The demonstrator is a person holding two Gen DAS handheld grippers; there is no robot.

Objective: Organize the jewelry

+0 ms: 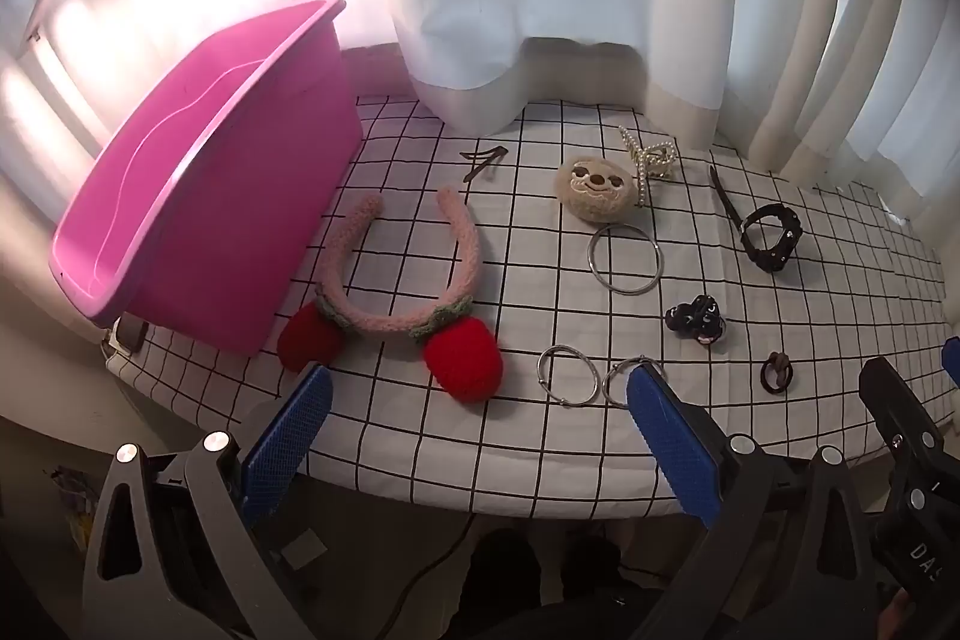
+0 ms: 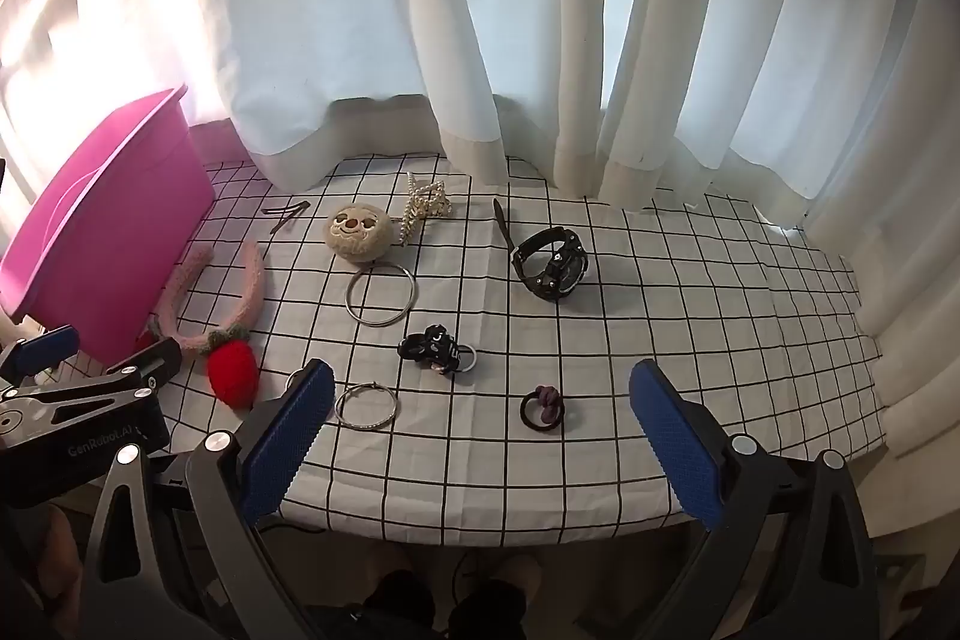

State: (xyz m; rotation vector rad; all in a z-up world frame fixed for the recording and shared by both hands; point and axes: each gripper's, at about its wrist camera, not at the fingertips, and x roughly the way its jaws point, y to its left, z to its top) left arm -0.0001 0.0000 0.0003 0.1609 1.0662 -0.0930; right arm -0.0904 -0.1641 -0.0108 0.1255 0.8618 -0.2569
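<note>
Jewelry scattered on checked cloth (image 2: 660, 316) — both grippers (image 1: 474, 436) (image 2: 480, 436) gaping, empty

Pink bin (image 1: 198, 196) standing at far left of the worktop (image 2: 690, 340), open side up. Just beside it, fuzzy pink headband (image 1: 396, 280) lying flat, red strawberries at its ends. Sloth-face plush (image 2: 360, 233) touching pearl claw clip (image 2: 423, 205) near the back; dark hairpins (image 2: 287, 214) to their left. Large metal bangle (image 2: 381, 293) flat below the plush. Black watch (image 2: 551, 265) resting on its side, strap open. Black charm (image 2: 433, 347), dark hair tie (image 2: 542, 411) and thin hoop (image 2: 366, 405) toward the front edge.
</note>
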